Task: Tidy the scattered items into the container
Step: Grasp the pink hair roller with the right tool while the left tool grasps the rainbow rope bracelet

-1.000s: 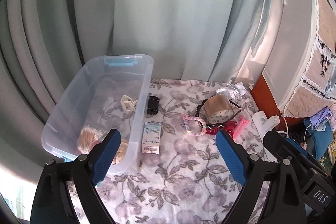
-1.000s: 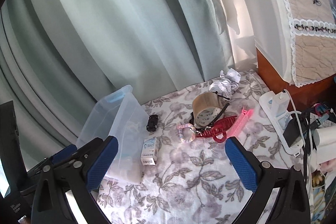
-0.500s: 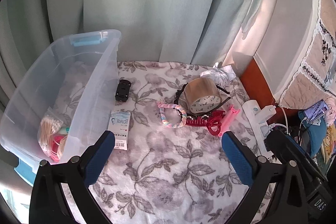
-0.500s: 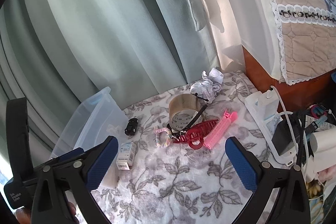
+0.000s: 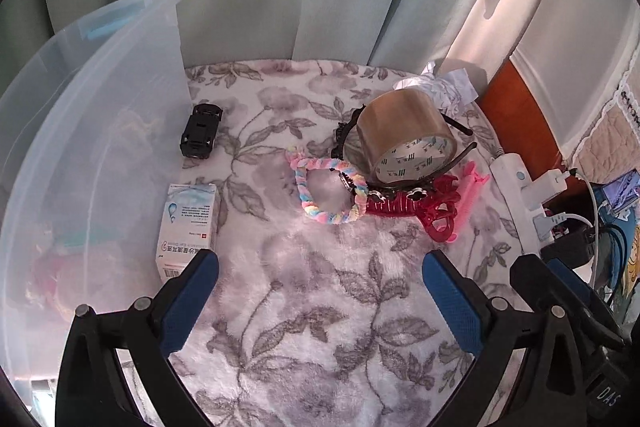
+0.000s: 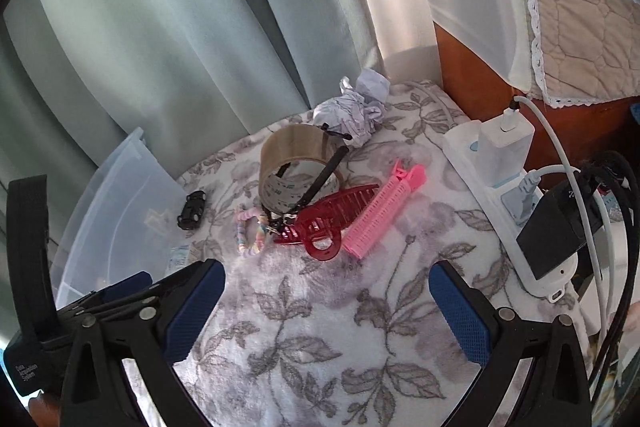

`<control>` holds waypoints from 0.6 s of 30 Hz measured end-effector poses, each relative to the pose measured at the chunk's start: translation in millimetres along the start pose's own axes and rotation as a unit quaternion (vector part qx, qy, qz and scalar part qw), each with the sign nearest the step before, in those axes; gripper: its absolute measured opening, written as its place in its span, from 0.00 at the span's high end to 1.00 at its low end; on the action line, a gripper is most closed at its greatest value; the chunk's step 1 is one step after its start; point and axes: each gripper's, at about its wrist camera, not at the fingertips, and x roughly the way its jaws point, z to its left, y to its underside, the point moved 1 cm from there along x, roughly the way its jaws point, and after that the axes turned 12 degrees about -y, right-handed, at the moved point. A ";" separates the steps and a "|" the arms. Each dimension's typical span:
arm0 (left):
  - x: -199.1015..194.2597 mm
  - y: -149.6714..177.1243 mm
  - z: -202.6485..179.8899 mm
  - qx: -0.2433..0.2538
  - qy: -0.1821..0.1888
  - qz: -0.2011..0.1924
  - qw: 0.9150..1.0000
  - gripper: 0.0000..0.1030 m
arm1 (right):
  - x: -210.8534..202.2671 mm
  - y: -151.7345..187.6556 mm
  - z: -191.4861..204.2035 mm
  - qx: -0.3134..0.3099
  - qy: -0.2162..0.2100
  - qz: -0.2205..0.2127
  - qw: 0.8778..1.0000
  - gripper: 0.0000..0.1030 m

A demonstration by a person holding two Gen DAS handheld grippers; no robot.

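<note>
Clutter sits mid-frame on the floral blanket: tape roll hides most of a black headband, with a red claw clip partly under it. Clear bin, cut off at left, blurs its contents. Left gripper and right gripper both gape, nothing between their jaws

Left hand-held gripper tilts steeply downward, jaws spread wide, nothing between them. Right hand-held gripper angles down too, jaws wide apart and empty.
</note>
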 end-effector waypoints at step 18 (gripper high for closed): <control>71.1 -23.5 -10.9 -0.024 0.024 0.019 0.999 0.13 | 56.1 -17.2 -36.2 0.069 0.093 0.032 0.993 0.10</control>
